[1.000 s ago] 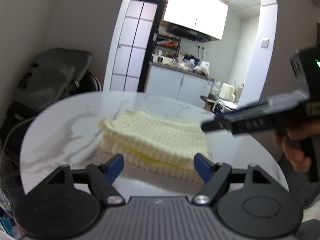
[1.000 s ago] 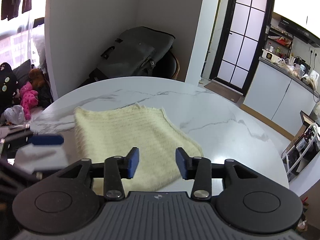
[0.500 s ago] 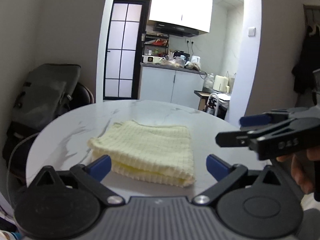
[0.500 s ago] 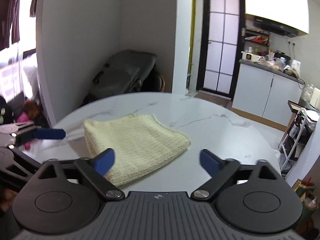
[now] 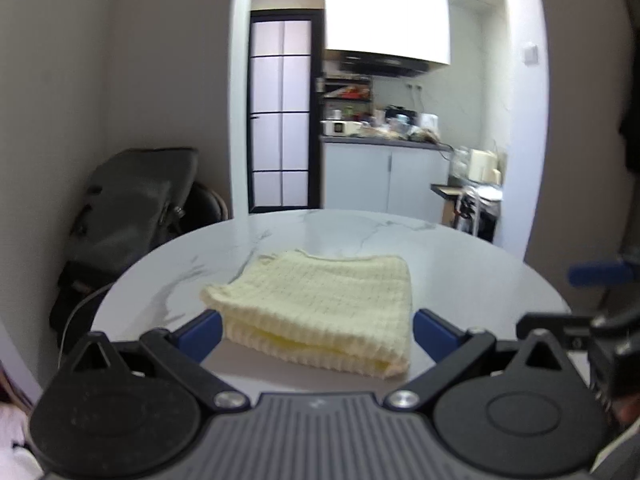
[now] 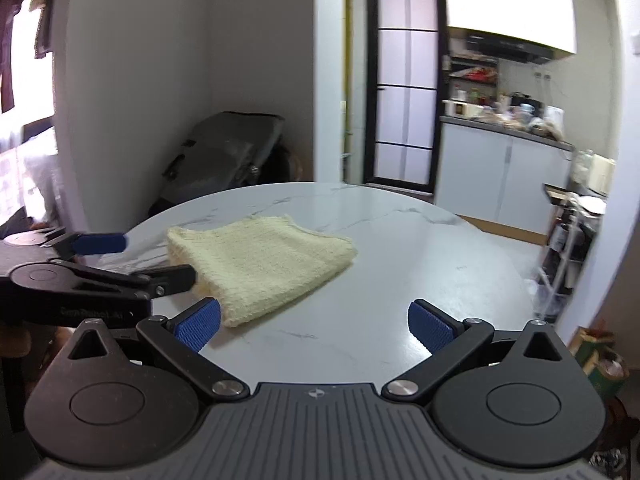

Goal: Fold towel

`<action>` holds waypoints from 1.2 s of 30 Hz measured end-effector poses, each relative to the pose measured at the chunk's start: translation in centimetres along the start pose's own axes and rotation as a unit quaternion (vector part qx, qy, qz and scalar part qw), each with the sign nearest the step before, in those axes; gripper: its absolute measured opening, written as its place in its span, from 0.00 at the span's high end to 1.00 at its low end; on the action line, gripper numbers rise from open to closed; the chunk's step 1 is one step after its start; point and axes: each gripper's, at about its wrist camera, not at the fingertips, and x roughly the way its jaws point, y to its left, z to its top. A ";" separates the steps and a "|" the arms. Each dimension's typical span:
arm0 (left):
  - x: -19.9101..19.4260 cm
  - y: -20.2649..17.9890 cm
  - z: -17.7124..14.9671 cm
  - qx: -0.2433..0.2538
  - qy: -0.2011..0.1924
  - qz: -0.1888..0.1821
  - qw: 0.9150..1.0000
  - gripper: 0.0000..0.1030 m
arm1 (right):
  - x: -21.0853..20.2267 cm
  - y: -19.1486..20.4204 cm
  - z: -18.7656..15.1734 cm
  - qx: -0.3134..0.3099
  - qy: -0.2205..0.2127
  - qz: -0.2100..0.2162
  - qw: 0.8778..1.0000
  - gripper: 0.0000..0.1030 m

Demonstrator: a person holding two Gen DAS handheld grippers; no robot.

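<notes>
Nearest us, the left gripper (image 5: 316, 330) has its jaws spread wide and holding nothing; the right gripper (image 6: 312, 322) is the same. Neither touches cloth. Just ahead of the left jaws, and ahead-left of the right jaws, the towel (image 5: 320, 304) lies folded in layers on the desk (image 6: 420, 248), edges roughly aligned. We judge the fold complete as it lies. If we refine it, we keep the jaws low, pinch only at the stacked corners, and avoid dragging the layers apart. Beyond the desk, a dark bag (image 5: 132, 208) stands by the wall.
</notes>
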 end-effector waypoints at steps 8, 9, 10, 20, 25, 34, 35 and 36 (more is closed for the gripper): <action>-1.5 0.9 -1.4 0.024 -0.018 -0.006 1.000 0.00 | -2.0 -1.1 -1.9 0.005 -0.008 -0.017 1.000 0.01; -1.5 0.9 -1.4 0.024 -0.019 -0.006 1.000 0.00 | -1.9 -0.8 -2.0 0.001 -0.005 -0.013 1.000 0.01; -1.5 1.0 -1.6 0.021 -0.018 -0.008 1.000 0.00 | -1.8 -0.6 -2.2 0.002 -0.003 -0.008 1.000 0.01; -2.0 2.2 -2.7 0.028 -0.026 -0.009 0.999 0.00 | -1.1 0.4 -3.2 0.006 -0.003 0.034 0.999 0.01; -1.4 3.1 -2.6 -0.004 -0.019 -0.010 1.000 0.00 | -0.9 0.5 -3.3 0.012 0.001 0.041 0.999 0.01; -1.2 3.6 -2.6 -0.024 -0.012 -0.012 1.000 0.00 | -0.5 0.5 -3.5 0.024 0.007 0.055 0.998 0.01; -1.1 3.5 -2.6 -0.021 -0.011 -0.011 1.000 0.00 | -0.4 0.5 -3.5 0.025 0.008 0.056 0.998 0.01; -1.1 3.5 -2.6 -0.020 -0.011 -0.010 1.000 0.00 | -0.4 0.5 -3.5 0.027 0.008 0.058 0.998 0.01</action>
